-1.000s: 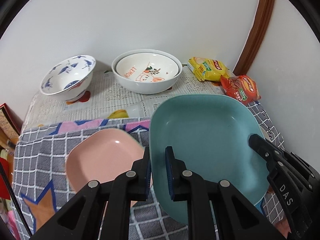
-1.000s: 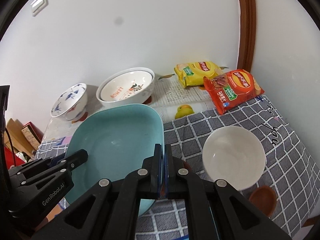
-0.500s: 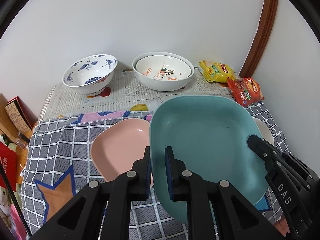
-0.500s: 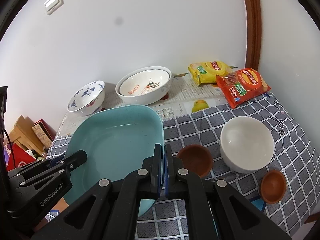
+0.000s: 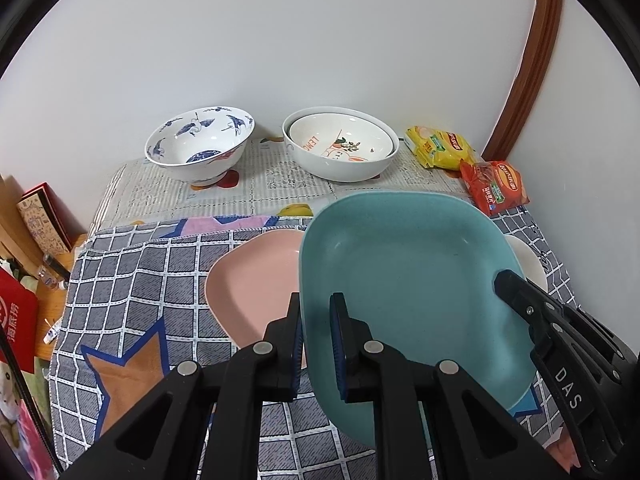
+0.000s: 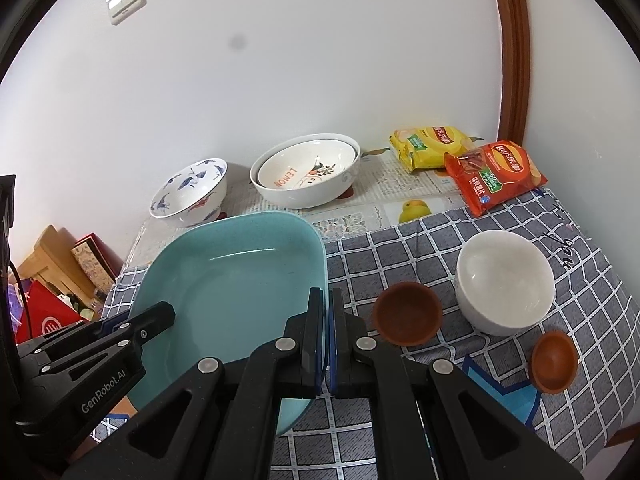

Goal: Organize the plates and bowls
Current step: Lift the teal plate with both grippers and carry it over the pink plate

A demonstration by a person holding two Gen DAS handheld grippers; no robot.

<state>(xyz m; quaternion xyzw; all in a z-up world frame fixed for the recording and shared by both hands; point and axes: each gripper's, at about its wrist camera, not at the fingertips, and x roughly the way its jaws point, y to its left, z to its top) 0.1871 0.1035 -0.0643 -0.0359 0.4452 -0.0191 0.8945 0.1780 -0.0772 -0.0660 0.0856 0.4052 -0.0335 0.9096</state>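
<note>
Both grippers hold a large teal plate (image 5: 404,280) off the checked cloth. My left gripper (image 5: 316,312) is shut on its left rim, and my right gripper (image 6: 326,306) is shut on its right rim (image 6: 320,256). The right gripper (image 5: 516,292) shows at the plate's far side in the left wrist view. A pink plate (image 5: 252,284) lies on the cloth just left of the teal one, partly hidden under it. A white bowl (image 6: 506,280) and two small brown bowls (image 6: 408,314) (image 6: 554,362) sit to the right.
At the back by the wall stand a blue-patterned bowl (image 5: 200,144) and two nested white bowls with a lemon print (image 5: 340,146). Yellow (image 6: 430,146) and red (image 6: 494,174) chip bags lie back right. Boxes and clutter (image 5: 40,220) sit beyond the table's left edge.
Both grippers have drawn back and up with the teal plate; the table looks farther away, and the pink plate and two small brown bowls have come into view.
</note>
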